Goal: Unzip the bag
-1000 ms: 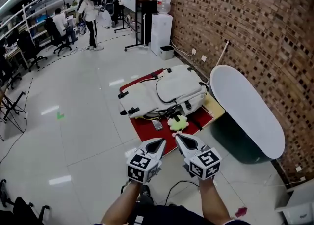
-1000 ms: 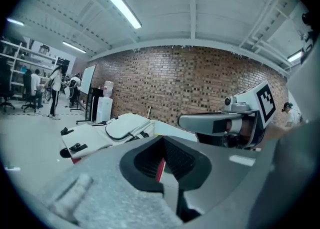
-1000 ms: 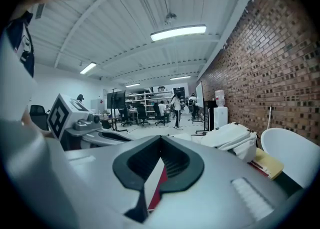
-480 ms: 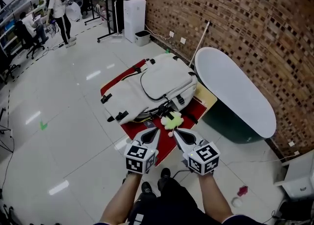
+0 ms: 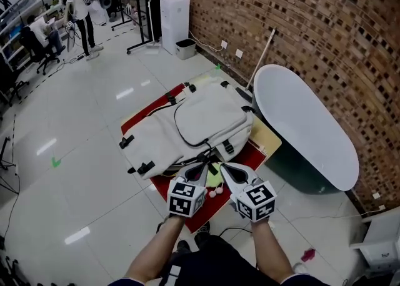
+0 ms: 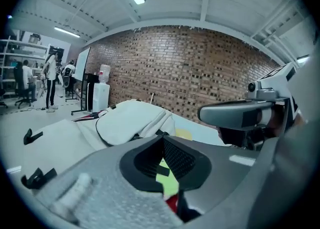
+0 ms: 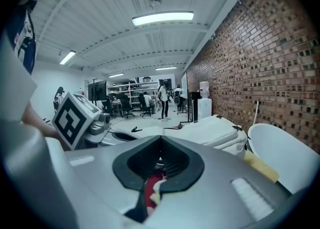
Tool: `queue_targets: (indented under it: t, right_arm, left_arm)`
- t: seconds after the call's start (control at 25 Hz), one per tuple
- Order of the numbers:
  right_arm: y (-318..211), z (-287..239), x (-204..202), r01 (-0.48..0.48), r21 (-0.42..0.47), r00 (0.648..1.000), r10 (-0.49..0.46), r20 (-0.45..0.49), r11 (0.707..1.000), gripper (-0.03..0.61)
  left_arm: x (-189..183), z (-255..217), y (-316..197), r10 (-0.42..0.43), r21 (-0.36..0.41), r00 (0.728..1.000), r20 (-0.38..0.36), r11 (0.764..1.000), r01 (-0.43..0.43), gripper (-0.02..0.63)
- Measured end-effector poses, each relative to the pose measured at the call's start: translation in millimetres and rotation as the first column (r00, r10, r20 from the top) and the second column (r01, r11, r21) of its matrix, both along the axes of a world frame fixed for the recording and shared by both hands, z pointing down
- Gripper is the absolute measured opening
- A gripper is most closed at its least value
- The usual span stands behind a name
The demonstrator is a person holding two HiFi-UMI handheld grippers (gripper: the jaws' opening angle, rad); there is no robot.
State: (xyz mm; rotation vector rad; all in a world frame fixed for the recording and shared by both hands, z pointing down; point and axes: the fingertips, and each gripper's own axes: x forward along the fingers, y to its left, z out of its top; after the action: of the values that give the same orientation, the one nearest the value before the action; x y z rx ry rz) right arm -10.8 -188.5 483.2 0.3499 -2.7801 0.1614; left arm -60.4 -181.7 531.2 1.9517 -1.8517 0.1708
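A shiny white tiled floor (image 5: 94, 128) is spreading out beside a long red brick wall (image 5: 312, 22). Far back, a person in a white top (image 5: 78, 7) is standing near desks, and a tall white water cooler (image 5: 173, 25) is standing by the wall.

A big pale grey cloth backpack (image 5: 187, 122) is lying flat on a red floor mat (image 5: 251, 155), and its far corner is touching a flat yellow board (image 5: 267, 136). A dark zip line (image 5: 177, 130) is curving round the bag's front pocket. Just to the right of the bag, a large white oval tabletop (image 5: 300, 125) is leaning on a dark base beside the brick wall.

The person is holding both tools low, just in front of the bag's near edge. The left gripper (image 5: 200, 170) is pointing at the bag with its jaws pressed together and nothing between them. The right gripper (image 5: 225, 168) is just beside it, and its jaws are together too and empty. Neither one is touching the bag. A small yellow-green soft toy (image 5: 215, 180) is lying on the mat between the two grippers.

In the left gripper view, the bag (image 6: 125, 123) is lying just past the closed tip (image 6: 162, 140). In the right gripper view, the bag (image 7: 210, 128) is sitting ahead and to the right.
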Motion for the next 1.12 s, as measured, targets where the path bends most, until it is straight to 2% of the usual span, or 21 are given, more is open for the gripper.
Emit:
queue_targets:
  t: [0.28, 0.36, 0.4, 0.6, 0.92, 1.04, 1.12]
  right_arm:
    - [-50.9, 20.6, -17.7, 0.056, -0.022, 0.998, -0.056, -0.011, 0.998, 0.006]
    - [-57.3, 25.6, -21.6, 0.072, -0.033, 0.997, -0.072, -0.016, 0.997, 0.006]
    - [-61.2, 28.5, -22.7, 0.076, -0.039, 0.997, -0.077, -0.02, 0.996, 0.006]
    - [-83.7, 40.4, -27.9, 0.084, -0.058, 0.996, -0.086, -0.036, 0.995, 0.006]
    - [-104.9, 50.8, -32.9, 0.076, -0.082, 0.996, -0.08, -0.041, 0.994, 0.006]
    - [-110.4, 53.5, -34.0, 0.075, -0.089, 0.996, -0.079, -0.042, 0.993, 0.006]
    - [-111.3, 56.7, -34.9, 0.077, -0.095, 0.996, -0.081, -0.043, 0.993, 0.006]
  left_arm:
    - [-18.1, 36.5, -52.2, -0.09, -0.111, 0.995, 0.052, 0.989, 0.095, 0.005]
    - [-20.9, 44.0, -59.5, -0.108, -0.137, 0.993, 0.036, 0.984, 0.112, 0.006]
    - [-22.0, 48.8, -64.1, -0.116, -0.15, 0.993, 0.026, 0.982, 0.118, 0.073]
    - [-35.2, 67.6, -87.0, -0.173, -0.197, 0.985, 0.023, 0.965, 0.174, 0.121]
    - [-43.4, 95.9, -96.8, -0.26, -0.292, 0.965, -0.034, 0.926, 0.239, 0.141]
    - [-43.5, 101.1, -98.8, -0.26, -0.307, 0.965, -0.047, 0.923, 0.233, 0.141]
    - [-42.8, 102.5, -99.1, -0.258, -0.309, 0.963, -0.083, 0.925, 0.221, 0.137]
